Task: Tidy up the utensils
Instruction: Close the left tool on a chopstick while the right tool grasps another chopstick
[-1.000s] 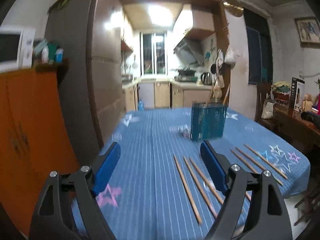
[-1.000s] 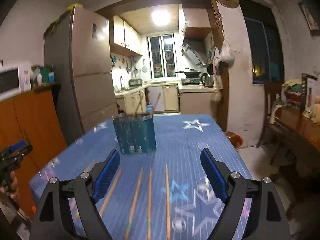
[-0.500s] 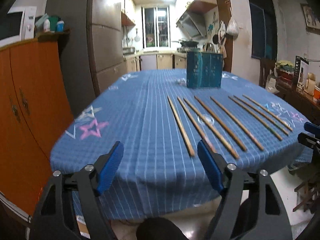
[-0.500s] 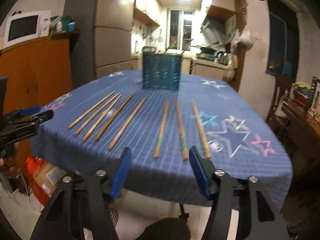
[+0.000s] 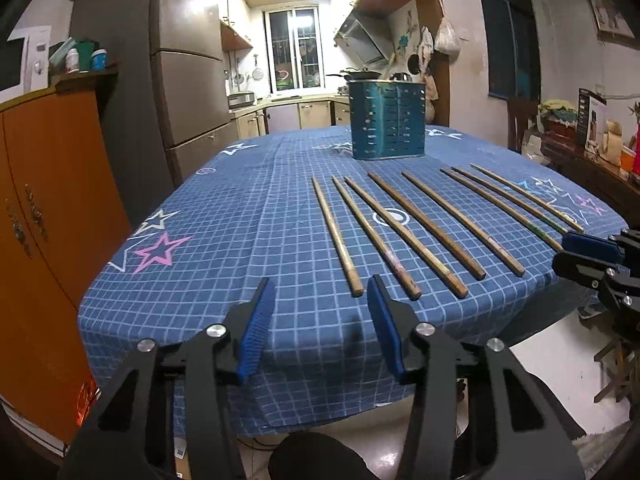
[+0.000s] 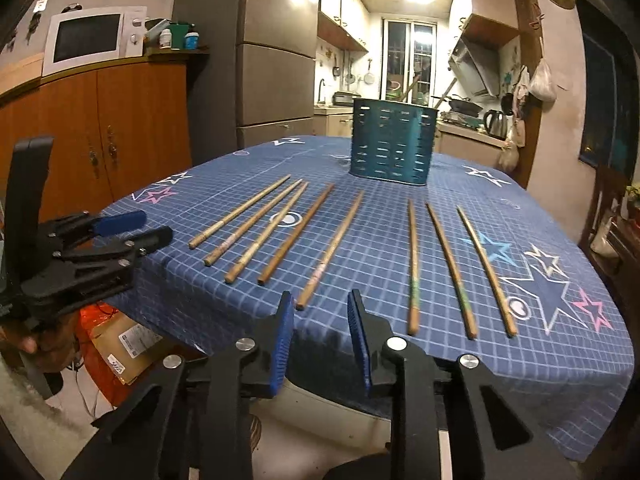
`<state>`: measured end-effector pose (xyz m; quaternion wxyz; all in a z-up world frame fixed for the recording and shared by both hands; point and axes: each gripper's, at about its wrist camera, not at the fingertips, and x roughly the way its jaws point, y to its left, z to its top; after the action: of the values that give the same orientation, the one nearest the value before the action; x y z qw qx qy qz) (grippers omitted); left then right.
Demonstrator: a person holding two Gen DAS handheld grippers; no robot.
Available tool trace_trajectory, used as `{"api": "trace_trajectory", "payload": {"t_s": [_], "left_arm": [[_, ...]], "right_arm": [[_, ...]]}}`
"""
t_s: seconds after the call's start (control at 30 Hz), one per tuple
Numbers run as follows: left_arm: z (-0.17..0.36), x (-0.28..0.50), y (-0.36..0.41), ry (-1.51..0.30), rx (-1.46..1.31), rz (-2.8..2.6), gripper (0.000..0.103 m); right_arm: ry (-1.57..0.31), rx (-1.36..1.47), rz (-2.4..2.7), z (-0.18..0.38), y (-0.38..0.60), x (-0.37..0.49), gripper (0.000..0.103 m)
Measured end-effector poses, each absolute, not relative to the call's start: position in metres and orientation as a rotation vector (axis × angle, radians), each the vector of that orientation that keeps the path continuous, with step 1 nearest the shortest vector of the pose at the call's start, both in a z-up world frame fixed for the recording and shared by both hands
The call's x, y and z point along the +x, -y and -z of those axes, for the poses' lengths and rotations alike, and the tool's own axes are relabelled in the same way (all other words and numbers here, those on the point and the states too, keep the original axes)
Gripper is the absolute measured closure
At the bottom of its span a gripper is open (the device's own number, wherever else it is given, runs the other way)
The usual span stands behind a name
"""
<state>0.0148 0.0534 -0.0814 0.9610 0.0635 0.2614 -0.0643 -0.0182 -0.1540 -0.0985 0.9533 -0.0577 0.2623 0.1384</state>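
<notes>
Both grippers hover at the table's [image 5: 168, 312] near edge: left gripper [image 5: 320, 292] and right gripper [image 6: 320, 304] closing, nothing between them. Eight chopsticks [image 6: 332, 248] lie before the holder [image 6: 392, 144].

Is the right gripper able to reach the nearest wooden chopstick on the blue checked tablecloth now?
Probably yes. The right gripper, jaws closing with nothing between them, points at the wooden chopstick whose near end lies just ahead on the blue checked tablecloth; nothing blocks it.
</notes>
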Motion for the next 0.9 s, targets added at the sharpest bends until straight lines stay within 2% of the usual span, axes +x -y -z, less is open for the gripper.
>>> {"api": "trace_trajectory", "payload": {"t_s": [0.43, 0.57, 0.73, 0.9], "left_arm": [[0.093, 0.030, -0.042, -0.571, 0.138, 0.178, 0.060], [0.093, 0.034, -0.043, -0.573, 0.118, 0.182, 0.060], [0.094, 0.036, -0.041, -0.572, 0.108, 0.198, 0.072], [0.095, 0.039, -0.038, -0.562, 0.097, 0.204, 0.077]], "right_arm": [[-0.594, -0.116, -0.288, 0.110, 0.140, 0.006, 0.079], [-0.607, -0.109, -0.274, 0.113, 0.138, 0.011, 0.083], [-0.616, -0.094, -0.238, 0.114, 0.136, 0.012, 0.084], [-0.621, -0.088, -0.206, 0.114, 0.133, 0.015, 0.084]]}}
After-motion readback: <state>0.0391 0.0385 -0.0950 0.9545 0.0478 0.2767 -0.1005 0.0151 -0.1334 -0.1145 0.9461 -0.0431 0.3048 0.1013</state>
